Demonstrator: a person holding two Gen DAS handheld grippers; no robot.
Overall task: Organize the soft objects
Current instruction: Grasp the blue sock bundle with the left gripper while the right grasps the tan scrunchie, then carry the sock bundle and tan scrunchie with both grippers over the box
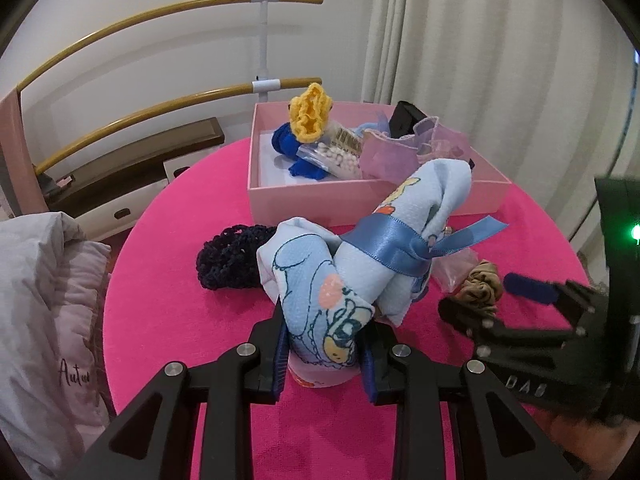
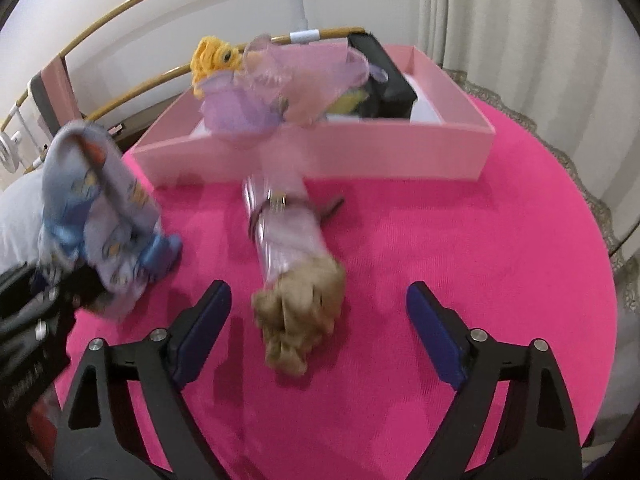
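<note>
We pinched the cloth (image 1: 320, 292) in left tongs (image 1: 326, 356) for boxing (image 1: 372, 200); right tongs (image 2: 320, 320) spread, straddling the scrunchie (image 2: 298, 320).

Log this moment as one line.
left gripper: shut on blue cloth | right gripper: open around tan scrunchie | pink box: part filled

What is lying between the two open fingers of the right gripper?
In the right wrist view, a tan scrunchie lies on the pink table cover between the fingers of the right gripper. The pads do not touch it.
</note>
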